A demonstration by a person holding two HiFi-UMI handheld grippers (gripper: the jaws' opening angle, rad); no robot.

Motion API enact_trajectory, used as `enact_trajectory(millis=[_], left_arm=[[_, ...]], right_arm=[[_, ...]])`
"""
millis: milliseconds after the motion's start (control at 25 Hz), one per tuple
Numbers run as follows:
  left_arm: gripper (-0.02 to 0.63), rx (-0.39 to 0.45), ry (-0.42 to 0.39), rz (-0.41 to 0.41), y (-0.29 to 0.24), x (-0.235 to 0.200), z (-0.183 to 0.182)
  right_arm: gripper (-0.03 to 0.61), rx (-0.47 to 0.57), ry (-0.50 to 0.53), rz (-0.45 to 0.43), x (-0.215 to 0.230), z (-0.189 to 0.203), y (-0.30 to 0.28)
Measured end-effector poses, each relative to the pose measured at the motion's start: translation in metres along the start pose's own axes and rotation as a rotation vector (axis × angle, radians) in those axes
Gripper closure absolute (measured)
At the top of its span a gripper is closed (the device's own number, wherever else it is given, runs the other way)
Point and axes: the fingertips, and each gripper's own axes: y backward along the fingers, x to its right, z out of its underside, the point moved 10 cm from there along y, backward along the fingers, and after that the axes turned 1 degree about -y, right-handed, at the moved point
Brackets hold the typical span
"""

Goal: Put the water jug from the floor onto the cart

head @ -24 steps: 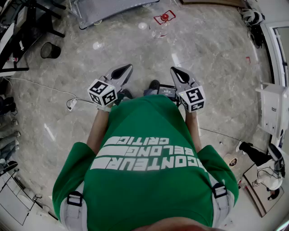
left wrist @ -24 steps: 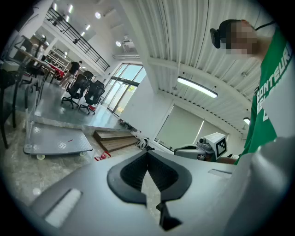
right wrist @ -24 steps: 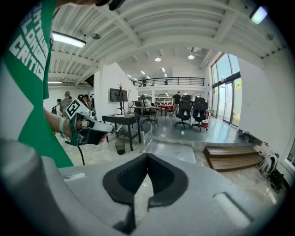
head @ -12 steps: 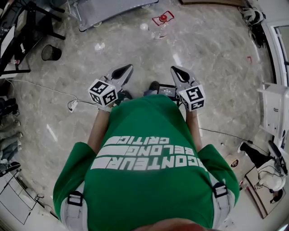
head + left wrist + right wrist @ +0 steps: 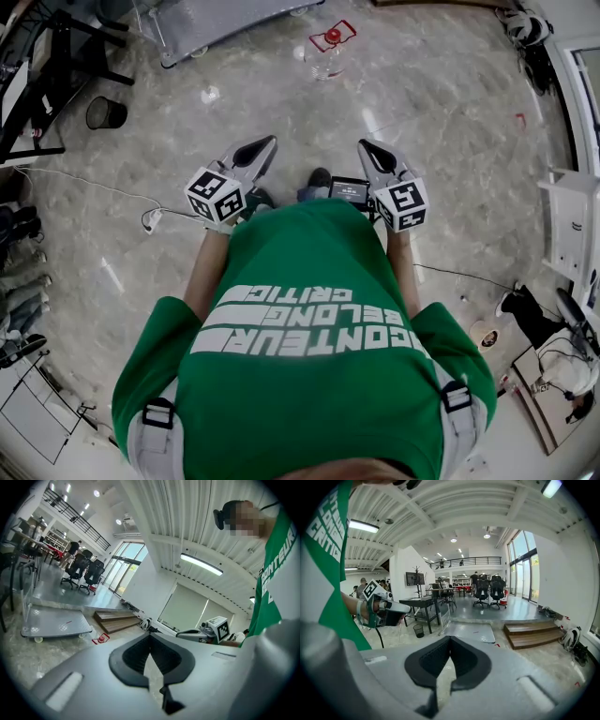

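Left tool [image 5: 267, 142] and right tool [image 5: 365, 145], each with jaws pressed together on nothing, point up-frame toward the water jug [image 5: 323, 54] on the floor [image 5: 450, 141] at top centre, about equally near both, beside the cart [image 5: 216, 23].

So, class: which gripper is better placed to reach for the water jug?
Right, marginally: the right gripper lies slightly nearer the water jug than the left gripper; both jaws shut, empty.

Bright daylight, strong fisheye edge distortion
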Motion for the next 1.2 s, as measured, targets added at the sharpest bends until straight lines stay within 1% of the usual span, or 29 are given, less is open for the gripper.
enact_trajectory(millis=[200,480,760,960,1200], left_arm=[[0.6,-0.007,0.004,0.006,-0.021,0.007,-0.001],[0.6,-0.026,-0.004,0.024,-0.059,0.025,0.003],[0.6,-0.025,-0.001,0.016,-0.085,0.048,0.008],[0.6,-0.027,0.018,-0.009,-0.08,0.056,0.019],[0.6,-0.004,0.053,-0.056,-0.062,0.046,0.023]], right_arm=[[0.586,-0.003,-0.012,0.004,0.019,0.004,0.007],[0.586,-0.021,0.009,0.009,0.045,0.016,0.024],[0.586,-0.025,0.006,0.004,0.078,0.029,0.039],[0.586,-0.037,0.014,-0.027,0.084,0.033,0.035],[0.586,-0.054,0.043,-0.093,0.07,0.026,0.014]])
